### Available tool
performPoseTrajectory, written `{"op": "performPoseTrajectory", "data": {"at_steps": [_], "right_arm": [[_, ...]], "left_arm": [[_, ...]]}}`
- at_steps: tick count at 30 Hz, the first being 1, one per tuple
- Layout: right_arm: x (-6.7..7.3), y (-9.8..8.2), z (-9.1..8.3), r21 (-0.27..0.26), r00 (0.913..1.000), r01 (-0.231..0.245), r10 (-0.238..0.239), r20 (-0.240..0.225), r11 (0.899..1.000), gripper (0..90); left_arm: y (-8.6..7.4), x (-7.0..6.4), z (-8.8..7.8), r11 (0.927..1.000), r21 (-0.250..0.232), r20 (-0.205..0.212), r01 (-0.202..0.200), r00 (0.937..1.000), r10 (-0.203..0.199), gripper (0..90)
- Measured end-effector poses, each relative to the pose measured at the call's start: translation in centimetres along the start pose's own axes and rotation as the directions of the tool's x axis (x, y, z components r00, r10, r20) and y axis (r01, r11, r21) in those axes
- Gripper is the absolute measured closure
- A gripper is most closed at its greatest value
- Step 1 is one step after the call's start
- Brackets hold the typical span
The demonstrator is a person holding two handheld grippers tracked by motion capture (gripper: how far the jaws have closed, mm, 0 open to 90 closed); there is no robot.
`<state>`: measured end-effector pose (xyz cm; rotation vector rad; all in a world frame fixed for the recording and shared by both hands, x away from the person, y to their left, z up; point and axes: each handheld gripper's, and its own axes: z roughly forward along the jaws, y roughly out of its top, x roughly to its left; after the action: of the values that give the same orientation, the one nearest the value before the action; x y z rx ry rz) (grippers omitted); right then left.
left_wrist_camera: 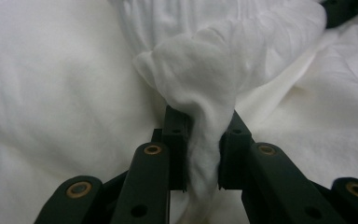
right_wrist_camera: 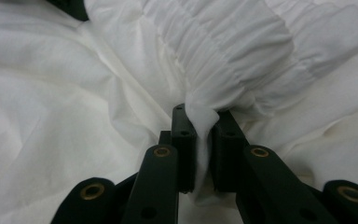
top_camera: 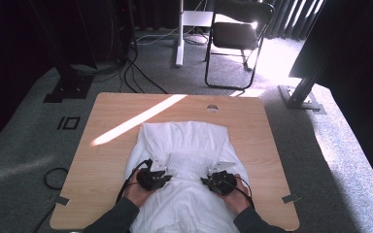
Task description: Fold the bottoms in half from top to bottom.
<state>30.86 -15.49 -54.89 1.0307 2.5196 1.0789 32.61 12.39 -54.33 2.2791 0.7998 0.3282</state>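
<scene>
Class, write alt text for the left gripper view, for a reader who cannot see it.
Two black jaws of the left gripper pinch a bunched fold of the white garment, which rises between them into a rounded, twisted knot of cloth. More of the same crumpled white fabric spreads out on every side. A dark piece of the other gripper sits in the top right corner.
</scene>
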Motion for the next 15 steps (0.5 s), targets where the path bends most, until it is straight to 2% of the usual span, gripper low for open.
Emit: {"op": "performPoseTrajectory", "data": {"at_steps": [5, 11, 15], "right_arm": [[-0.6, 1.1, 1.4, -0.026, 0.9998, -0.022, 0.022, 0.002, 0.999, 81.5], [-2.7, 3.2, 3.2, -0.035, 0.9992, -0.038, 0.038, 0.010, 0.999, 81.9], [-4.5, 4.9, 4.5, -0.027, 0.9992, -0.019, 0.020, 0.036, 0.999, 82.0]], "left_arm": [[1.3, 2.6, 0.9, 0.9998, 0.014, -0.036, 0.013, 0.9993, -0.012, 77.5], [3.0, 4.9, 2.0, 0.9991, 0.040, -0.076, 0.015, 0.9971, -0.012, 77.3], [4.0, 6.8, 3.0, 0.9986, 0.037, -0.091, 0.037, 0.9952, -0.034, 77.3]]}}
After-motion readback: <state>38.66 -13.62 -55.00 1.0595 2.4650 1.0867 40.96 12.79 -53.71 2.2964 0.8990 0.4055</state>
